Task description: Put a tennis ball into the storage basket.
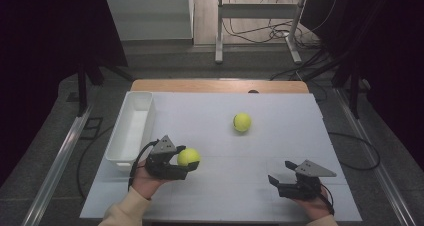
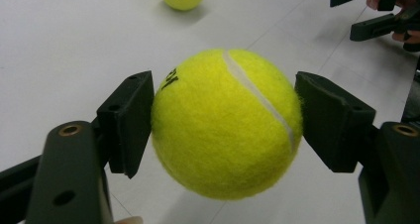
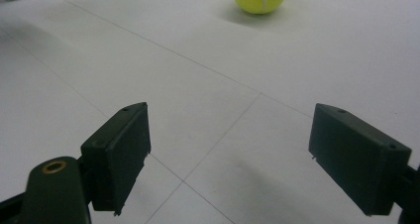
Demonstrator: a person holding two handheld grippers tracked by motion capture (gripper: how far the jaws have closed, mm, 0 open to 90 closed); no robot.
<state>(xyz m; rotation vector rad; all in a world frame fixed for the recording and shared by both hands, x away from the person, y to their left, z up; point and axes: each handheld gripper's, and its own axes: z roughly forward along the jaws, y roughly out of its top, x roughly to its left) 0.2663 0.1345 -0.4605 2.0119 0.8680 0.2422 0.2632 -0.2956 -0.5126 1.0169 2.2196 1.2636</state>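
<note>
The left tongs [image 2: 225,125] gripped a tennis ball [image 2: 226,122] squarely, best kept level, while the right tongs [image 3: 230,154] gaped empty.

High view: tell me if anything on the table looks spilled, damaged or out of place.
Nothing stands out. One tennis ball sits squarely between the left tongs, the other tennis ball rests alone mid-table, the white bin lies straight along the left edge, and the right tongs are open.

White tray [image 1: 131,128] at table's left edge, white table [image 1: 280,136], cables on floor [image 1: 260,33]
</note>
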